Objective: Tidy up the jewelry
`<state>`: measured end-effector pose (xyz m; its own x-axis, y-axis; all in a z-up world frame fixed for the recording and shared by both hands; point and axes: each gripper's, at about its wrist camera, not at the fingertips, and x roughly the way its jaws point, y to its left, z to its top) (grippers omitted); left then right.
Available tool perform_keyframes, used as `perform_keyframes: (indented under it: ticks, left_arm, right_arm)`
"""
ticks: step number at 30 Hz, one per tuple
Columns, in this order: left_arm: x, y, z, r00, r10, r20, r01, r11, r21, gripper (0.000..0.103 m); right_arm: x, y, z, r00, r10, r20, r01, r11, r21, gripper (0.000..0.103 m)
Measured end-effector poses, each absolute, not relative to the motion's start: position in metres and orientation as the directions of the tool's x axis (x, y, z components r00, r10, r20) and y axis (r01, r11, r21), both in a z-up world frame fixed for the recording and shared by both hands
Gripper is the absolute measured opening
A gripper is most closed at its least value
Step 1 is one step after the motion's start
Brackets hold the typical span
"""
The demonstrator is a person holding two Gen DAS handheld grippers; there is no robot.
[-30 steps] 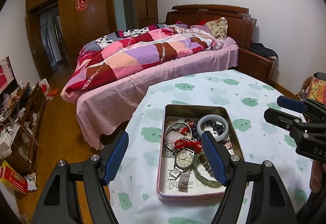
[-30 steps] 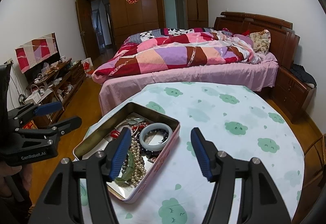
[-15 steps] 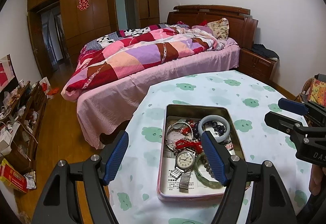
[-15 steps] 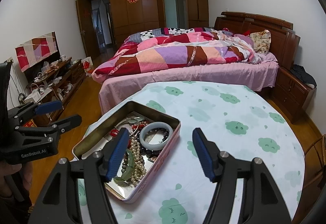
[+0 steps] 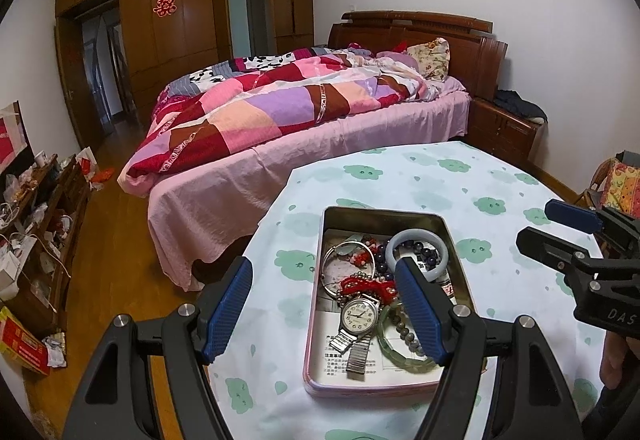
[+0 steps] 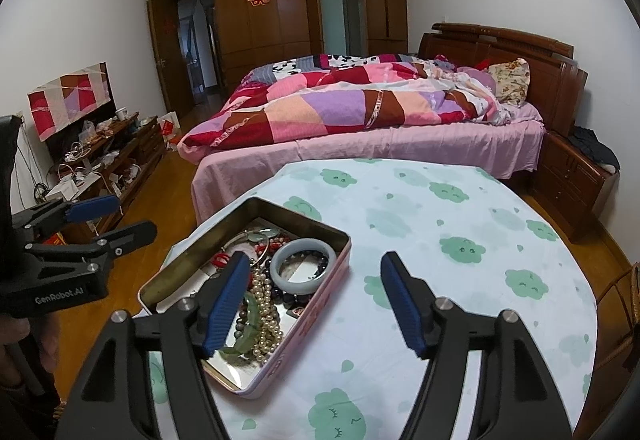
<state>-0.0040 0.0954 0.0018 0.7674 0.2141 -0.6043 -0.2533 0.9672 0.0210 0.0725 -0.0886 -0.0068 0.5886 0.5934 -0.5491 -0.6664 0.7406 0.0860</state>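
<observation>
Both handheld tools are matte black plastic. On the left gripper (image 5: 324,304), each finger is a thick angular bar faced with a ribbed royal-blue pad (image 5: 418,314), with a round silver screw head at each knuckle and a triangular cut-out lower down. The right gripper (image 6: 314,302) has the same build. Seen from its twin at 9 o'clock, the left body carries pale lettering reading "GenRobot.AI"; the right body, at 3 o'clock in the other view, shows "DAS", the rest cut off. What the person wears is too dark and cropped to tell.
</observation>
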Motion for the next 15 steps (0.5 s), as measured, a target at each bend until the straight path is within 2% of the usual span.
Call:
perform_keyframes:
  ticks: [10,12,15]
  left_arm:
    - [0.0025,0.0921,-0.0008,0.743,0.246,-0.623,-0.278,0.959,0.048,0.075]
    - [0.0029,0.0922,-0.0003,0.741,0.257,-0.621,-0.287,0.956,0.054,0.087]
    - [0.0028,0.0919,0.0008,0.744,0.278,-0.608,-0.296,0.952,0.073,0.089]
  right_arm:
    - [0.0738,-0.0906,-0.0095,0.589,0.592,-0.55,-0.666,0.741,0.085,0.071]
    - [0.0737,-0.0907,-0.0098,0.588,0.592,-0.551,-0.666,0.741,0.085,0.071]
    - [0.0737,-0.0907,-0.0098,0.588,0.592,-0.551,-0.666,0.741,0.086,0.071]
